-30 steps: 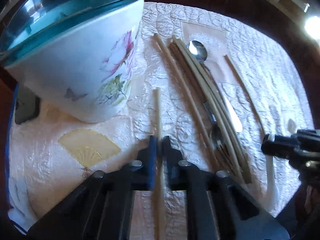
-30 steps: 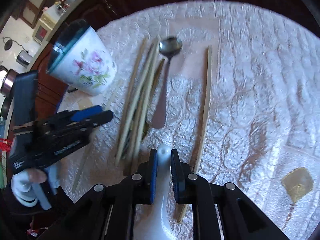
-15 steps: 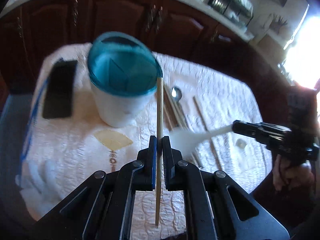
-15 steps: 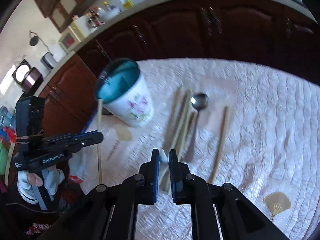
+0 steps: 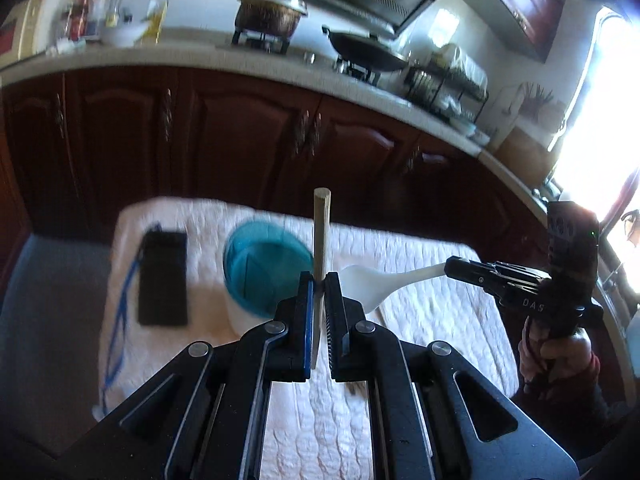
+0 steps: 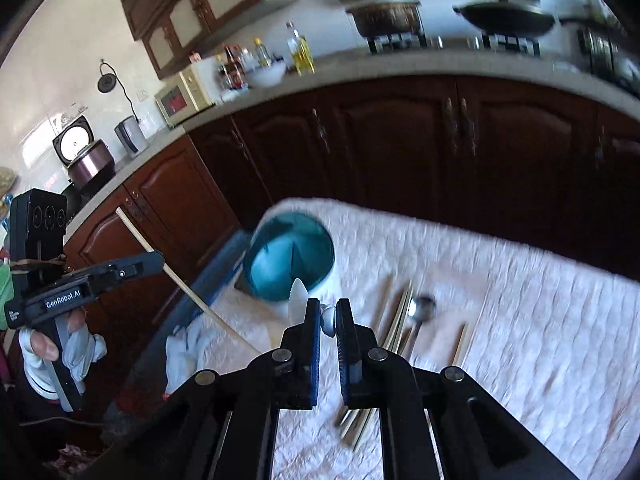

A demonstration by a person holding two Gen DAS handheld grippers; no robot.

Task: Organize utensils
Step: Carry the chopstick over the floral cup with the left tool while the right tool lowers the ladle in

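A: Holding firm: left gripper (image 5: 316, 280) is clenched on a chopstick (image 5: 321, 236), right gripper (image 6: 329, 312) on the white spoon (image 5: 384, 280), both above the teal-lined cup (image 5: 266, 266) at centre frame

B: Tip each down, centre over the rim, then release

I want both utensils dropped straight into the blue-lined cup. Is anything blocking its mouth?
Nothing visible does. The cup stands open-mouthed, with the chopstick and the white spoon held in the air, apart from each other.
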